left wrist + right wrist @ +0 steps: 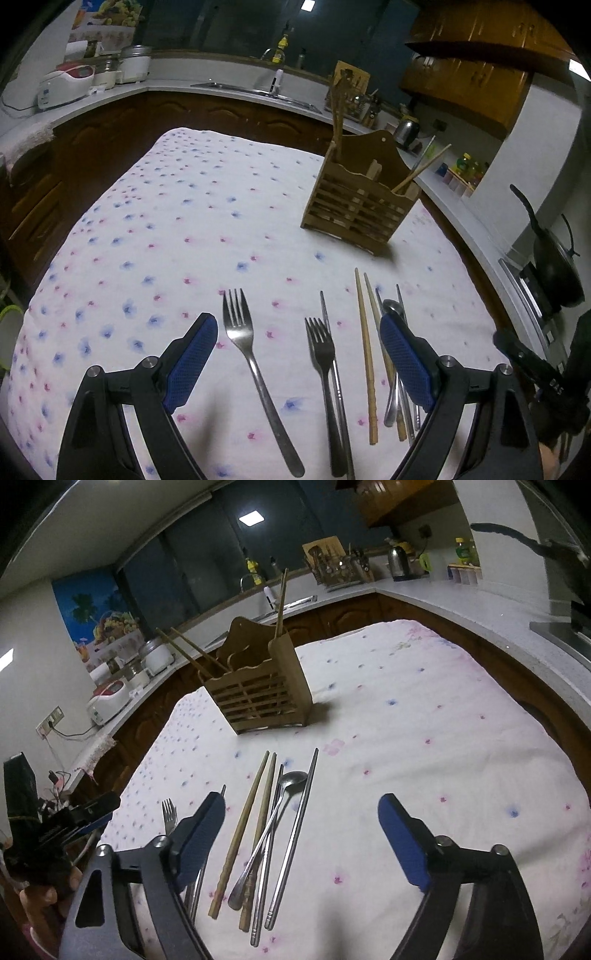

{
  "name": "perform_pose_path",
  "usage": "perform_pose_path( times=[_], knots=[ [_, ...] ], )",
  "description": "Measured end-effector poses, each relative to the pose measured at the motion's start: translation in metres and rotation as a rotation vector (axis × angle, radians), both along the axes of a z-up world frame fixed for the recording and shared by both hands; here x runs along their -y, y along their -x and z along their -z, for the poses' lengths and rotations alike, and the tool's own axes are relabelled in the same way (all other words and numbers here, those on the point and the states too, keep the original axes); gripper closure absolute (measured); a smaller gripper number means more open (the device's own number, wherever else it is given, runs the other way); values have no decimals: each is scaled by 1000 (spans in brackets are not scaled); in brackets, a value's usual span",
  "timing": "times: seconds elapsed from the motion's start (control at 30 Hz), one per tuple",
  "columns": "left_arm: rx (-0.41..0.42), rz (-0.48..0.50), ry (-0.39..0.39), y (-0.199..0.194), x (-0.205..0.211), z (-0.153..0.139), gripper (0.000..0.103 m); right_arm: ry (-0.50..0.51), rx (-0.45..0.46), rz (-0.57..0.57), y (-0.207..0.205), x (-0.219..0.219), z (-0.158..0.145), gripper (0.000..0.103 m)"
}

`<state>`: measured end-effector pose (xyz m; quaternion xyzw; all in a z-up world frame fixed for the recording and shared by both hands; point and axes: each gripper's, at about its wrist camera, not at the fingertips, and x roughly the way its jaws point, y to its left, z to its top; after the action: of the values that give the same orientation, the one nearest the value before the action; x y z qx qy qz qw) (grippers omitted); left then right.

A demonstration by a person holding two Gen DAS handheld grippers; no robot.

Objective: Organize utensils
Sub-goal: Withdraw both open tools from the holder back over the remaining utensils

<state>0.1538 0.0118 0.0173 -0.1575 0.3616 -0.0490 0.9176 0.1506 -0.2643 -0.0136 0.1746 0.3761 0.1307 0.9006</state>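
Observation:
A wooden slatted utensil holder (356, 206) stands on the flowered tablecloth (166, 221), with wooden chopsticks in it. It also shows in the right wrist view (258, 698). Loose utensils lie near me: two forks (247, 354) (323, 373), a wooden chopstick pair (367, 354), a metal spoon (271, 823) and metal chopsticks (295, 834). My left gripper (297, 332) is open above the forks, holding nothing. My right gripper (301, 812) is open above the spoon and chopsticks, holding nothing.
A kitchen counter (229, 79) with a sink, rice cookers (66, 83) and a kettle (406, 129) wraps around the table. A black wok (557, 266) sits on the stove at the right. The other gripper (62, 830) shows at the left edge of the right wrist view.

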Motion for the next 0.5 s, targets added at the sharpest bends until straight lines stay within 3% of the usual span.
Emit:
perform_pose_path(
  times=[0.3,0.5],
  knots=[
    [-19,28,-29,-17,14,2,16,10,-27,1,-12,-1,5,32],
    [-59,89,-55,-36,33,7,31,1,-72,-15,-27,-3,14,48]
  ],
)
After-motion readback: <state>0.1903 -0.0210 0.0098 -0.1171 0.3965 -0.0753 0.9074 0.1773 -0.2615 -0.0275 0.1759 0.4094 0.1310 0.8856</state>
